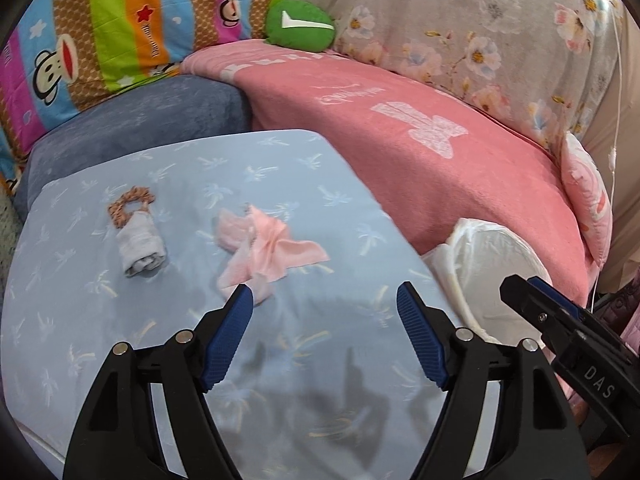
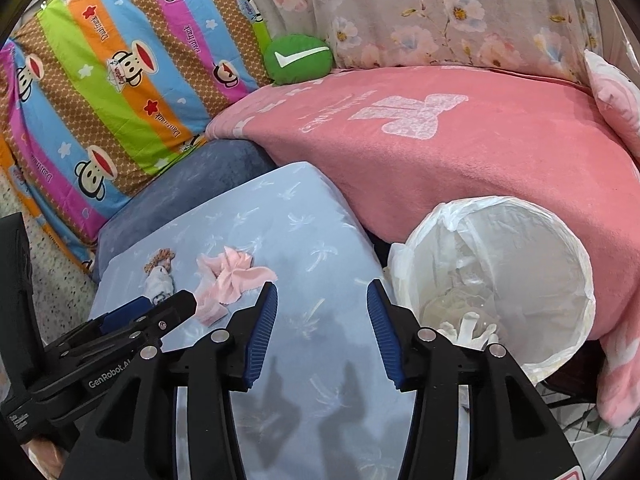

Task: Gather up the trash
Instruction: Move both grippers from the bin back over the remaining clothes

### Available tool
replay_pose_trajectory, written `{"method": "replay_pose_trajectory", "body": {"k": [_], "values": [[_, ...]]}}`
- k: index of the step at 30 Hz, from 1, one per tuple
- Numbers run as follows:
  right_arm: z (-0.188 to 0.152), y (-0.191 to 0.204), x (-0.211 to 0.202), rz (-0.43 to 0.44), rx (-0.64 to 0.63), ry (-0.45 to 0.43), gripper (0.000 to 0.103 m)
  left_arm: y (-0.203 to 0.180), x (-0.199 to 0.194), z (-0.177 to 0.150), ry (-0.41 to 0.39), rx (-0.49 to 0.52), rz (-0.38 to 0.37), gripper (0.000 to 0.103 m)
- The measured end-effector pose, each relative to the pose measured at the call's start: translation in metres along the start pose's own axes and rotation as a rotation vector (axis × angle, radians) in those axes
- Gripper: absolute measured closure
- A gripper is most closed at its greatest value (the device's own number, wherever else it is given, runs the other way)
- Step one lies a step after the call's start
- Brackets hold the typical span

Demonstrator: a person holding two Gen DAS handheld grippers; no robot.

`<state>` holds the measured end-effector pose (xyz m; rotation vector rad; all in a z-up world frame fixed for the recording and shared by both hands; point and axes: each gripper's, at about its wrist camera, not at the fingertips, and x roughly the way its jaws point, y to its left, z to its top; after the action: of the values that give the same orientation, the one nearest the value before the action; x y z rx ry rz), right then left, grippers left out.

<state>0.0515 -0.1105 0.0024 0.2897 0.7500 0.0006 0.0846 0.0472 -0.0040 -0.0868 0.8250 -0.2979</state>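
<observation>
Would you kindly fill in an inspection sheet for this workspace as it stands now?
Surface: light blue cushion, palm print.
Job's things: crumpled pink tissue and grey roll on the cushion; lined bin beside it, some trash inside.
Clutter: brown ring touching the roll.
Grippers: left gripper and right gripper open, empty.
Cables: thin white cord at the right edge.
Surroundings: pink blanket, green pillow, floral cover.

Fleecy pink blanket (image 1: 420,168), thin plastic bin liner (image 2: 500,264)
</observation>
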Motion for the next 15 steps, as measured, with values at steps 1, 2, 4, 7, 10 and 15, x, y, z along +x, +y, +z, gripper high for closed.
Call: {"method": "replay_pose_trajectory", "body": {"k": [1, 2, 4, 7, 10, 15], "values": [[-0.001, 0.005, 0.003, 0.004, -0.009, 0.007, 0.056, 0.005, 0.0, 0.0, 0.0, -0.008, 0.005, 0.032], [-0.002, 0.01, 0.005, 0.008, -0.02, 0.012, 0.055, 0.012, 0.0, -0.001, -0.003, -0.017, 0.012, 0.032], [-0.004, 0.02, 0.01, 0.011, -0.037, 0.023, 0.052, 0.022, -0.001, -0.003, -0.005, -0.029, 0.024, 0.032], [-0.008, 0.035, 0.019, 0.024, -0.06, 0.044, 0.051, 0.038, -0.001, -0.006, 0.001, -0.048, 0.048, 0.032], [-0.011, 0.049, 0.03, 0.035, -0.083, 0.065, 0.051, 0.055, 0.001, -0.008, 0.009, -0.077, 0.073, 0.031], [-0.012, 0.068, 0.048, 0.058, -0.117, 0.09, 0.051, 0.086, 0.004, -0.01, 0.018, -0.132, 0.116, 0.027]]}}
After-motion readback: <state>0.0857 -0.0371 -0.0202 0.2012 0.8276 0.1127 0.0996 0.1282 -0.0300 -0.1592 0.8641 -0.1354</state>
